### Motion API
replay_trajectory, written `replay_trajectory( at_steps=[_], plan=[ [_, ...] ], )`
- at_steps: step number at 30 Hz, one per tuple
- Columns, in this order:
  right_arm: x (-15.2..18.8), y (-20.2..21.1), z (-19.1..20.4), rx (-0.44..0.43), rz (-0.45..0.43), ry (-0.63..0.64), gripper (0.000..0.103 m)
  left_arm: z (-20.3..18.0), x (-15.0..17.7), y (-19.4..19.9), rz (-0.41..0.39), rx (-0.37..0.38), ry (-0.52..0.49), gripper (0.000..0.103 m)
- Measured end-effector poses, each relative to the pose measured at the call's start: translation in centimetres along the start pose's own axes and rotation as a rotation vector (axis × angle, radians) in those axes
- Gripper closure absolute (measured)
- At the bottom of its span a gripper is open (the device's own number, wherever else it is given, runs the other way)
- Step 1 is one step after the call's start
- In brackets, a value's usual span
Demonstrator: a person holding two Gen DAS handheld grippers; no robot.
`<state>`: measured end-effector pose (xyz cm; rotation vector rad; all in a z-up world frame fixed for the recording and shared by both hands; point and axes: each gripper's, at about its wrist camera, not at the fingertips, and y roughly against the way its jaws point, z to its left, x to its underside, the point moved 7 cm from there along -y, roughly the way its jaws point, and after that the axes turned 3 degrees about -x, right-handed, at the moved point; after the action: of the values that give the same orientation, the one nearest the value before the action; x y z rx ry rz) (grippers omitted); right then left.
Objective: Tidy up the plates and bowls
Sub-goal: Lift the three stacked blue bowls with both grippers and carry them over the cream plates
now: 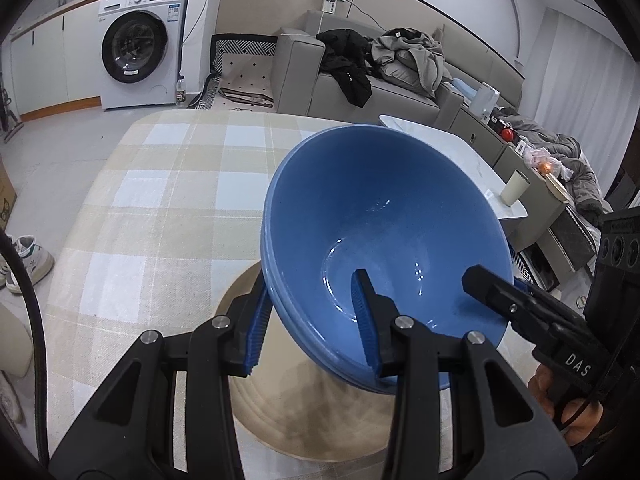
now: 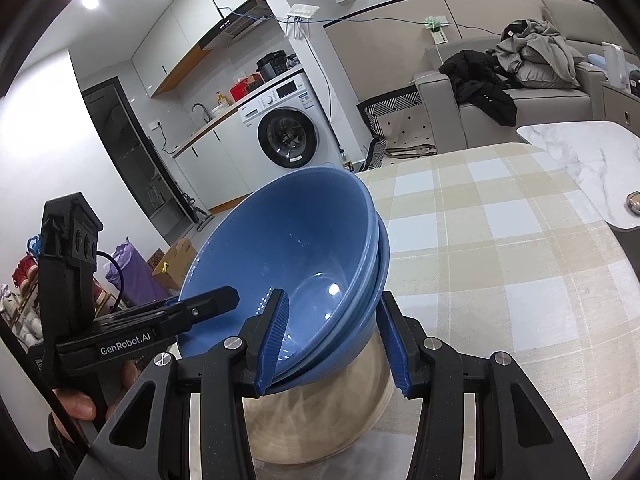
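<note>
You have the nested pair of glossy blue ceramic bowls point(image 1: 384, 232) pinched by opposite rims, left tool point(image 1: 316, 320) and right tool point(image 2: 332, 344) each clamped on the wall, tilted over the beige round plate point(image 1: 320, 420) on the checked surface point(image 1: 168, 184); next, level and lower them.

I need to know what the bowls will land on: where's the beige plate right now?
In both wrist views the beige plate lies on the checked tablecloth, directly beneath the stacked blue bowls.
</note>
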<state>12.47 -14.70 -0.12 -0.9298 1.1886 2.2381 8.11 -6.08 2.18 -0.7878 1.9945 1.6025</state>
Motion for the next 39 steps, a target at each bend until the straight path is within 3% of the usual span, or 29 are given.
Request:
replay_trajectory(
  at_steps=[10,18,33,35,39],
  plan=[
    [1.0,-1.5,0.0,-0.034,0.045,-0.038,0.057,1.7,-0.1,-2.3,0.037,-0.017,0.027,0.067],
    [1.5,-2.0,0.7,-0.053,0.061,-0.042,0.057,2.7,-0.4,-2.6,0.022,-0.037,0.032,0.067],
    [1.6,-2.6,1.5,-0.051,0.03,-0.043,0.056,4.2,-0.3,-3.5,0.038,-0.054,0.05,0.067],
    [1.5,-2.6,1.5,-0.052,0.028,-0.042,0.056,4.1,-0.1,-3.5,0.042,-0.057,0.045,0.065],
    [1.4,-2.6,1.5,-0.057,0.029,-0.037,0.051,3.7,-0.3,-3.4,0.039,-0.05,0.026,0.047]
  ],
)
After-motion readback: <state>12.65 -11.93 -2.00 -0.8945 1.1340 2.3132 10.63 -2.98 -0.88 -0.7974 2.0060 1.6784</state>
